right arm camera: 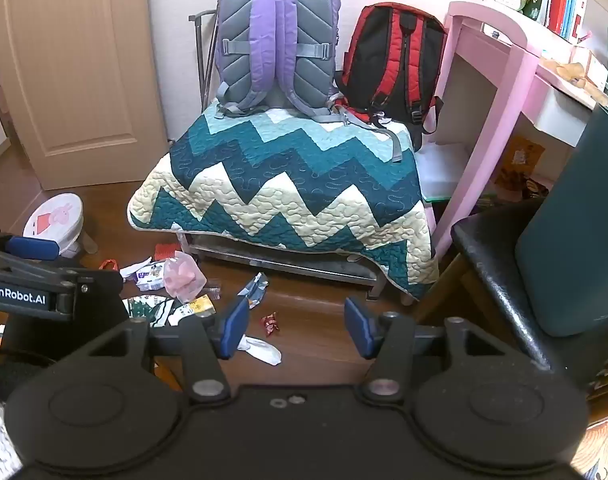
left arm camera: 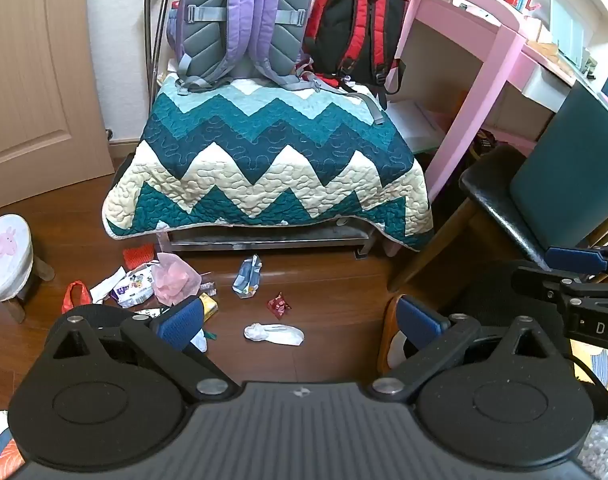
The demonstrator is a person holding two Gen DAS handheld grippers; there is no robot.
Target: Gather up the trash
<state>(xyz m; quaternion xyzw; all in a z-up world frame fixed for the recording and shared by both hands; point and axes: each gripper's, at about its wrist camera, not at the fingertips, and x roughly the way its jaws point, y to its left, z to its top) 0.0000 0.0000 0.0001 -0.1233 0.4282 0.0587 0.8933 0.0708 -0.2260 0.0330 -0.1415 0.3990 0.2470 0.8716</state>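
Trash lies scattered on the wooden floor before a quilt-covered bench. It includes a pink plastic bag (left arm camera: 173, 283) (right arm camera: 183, 275), a blue-white wrapper (left arm camera: 247, 277) (right arm camera: 254, 289), a small red wrapper (left arm camera: 278, 304) (right arm camera: 270, 323), a white crumpled piece (left arm camera: 273, 334) (right arm camera: 263, 349), a yellow packet (left arm camera: 208, 307) (right arm camera: 201, 305) and a red bag handle (left arm camera: 75, 296). My left gripper (left arm camera: 299, 322) is open and empty, held above the floor near the white piece. My right gripper (right arm camera: 296, 327) is open and empty, above the red wrapper and white piece.
The bench under a zigzag quilt (left arm camera: 271, 164) (right arm camera: 287, 196) carries a purple backpack (left arm camera: 243, 20) and a red backpack (left arm camera: 356, 28). A pink desk (left arm camera: 484, 80) and a black chair (left arm camera: 516, 196) stand right. A small stool (left arm camera: 7, 264) stands left, by a door (left arm camera: 31, 80).
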